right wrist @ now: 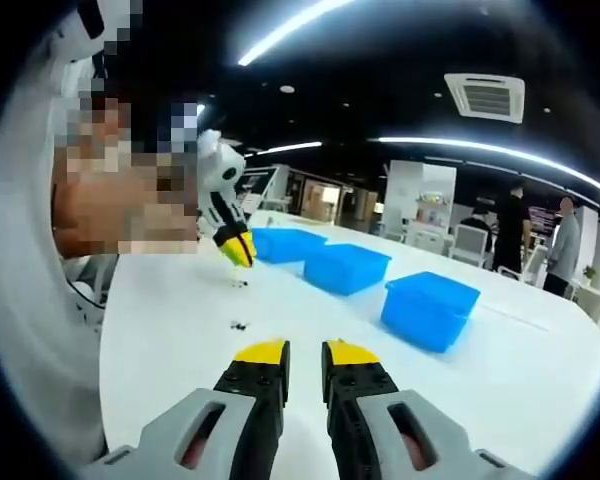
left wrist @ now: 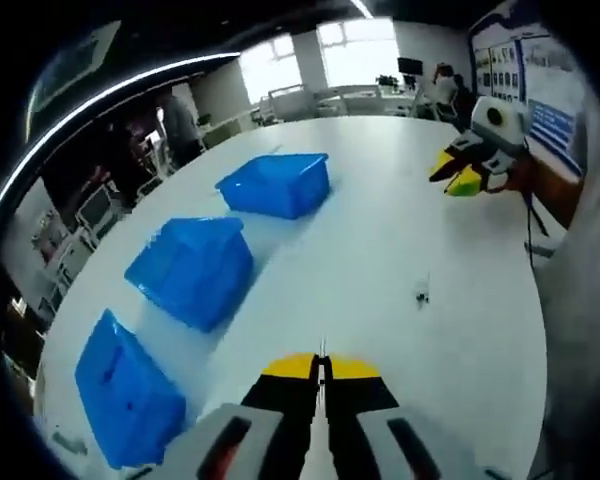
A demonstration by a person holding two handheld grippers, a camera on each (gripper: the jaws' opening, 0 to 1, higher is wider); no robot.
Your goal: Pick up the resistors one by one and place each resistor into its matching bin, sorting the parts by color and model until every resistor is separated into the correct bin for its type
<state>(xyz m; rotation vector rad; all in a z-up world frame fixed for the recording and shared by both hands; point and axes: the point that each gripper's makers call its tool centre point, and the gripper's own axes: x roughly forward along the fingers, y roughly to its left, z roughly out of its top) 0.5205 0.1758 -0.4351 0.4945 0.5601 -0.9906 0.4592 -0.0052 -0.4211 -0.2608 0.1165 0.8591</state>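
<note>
On the white counter in the left gripper view, three blue bins stand in a row along the left side: the nearest bin, the middle bin and the farthest bin. To the right of them, on bare counter, lies a small dark resistor, well apart from the bins. The left tool has its yellow-tipped jaws pressed together, and a thin pale line stands up between the tips; it may be a resistor lead, but this is too small to tell. At the far right the right tool hangs above the counter in a person's hand.

In the right gripper view the left tool points down at the counter on the left, with a few dark resistors scattered just below it and one more piece nearer to the camera. The right tool has its jaws slightly apart with nothing between them. The three bins lie further right, beyond the parts.

The step in hand seems to be a pick from the loose parts. To do it well, the person should probably bring one tool straight down over a single resistor, with the jaws across its body and not the thin leads, and close only when the tips are low at the counter. The parts lie close together, so it is better to take the outer one first. The colour and model cannot be read here; the person should check them before choosing a bin.
</note>
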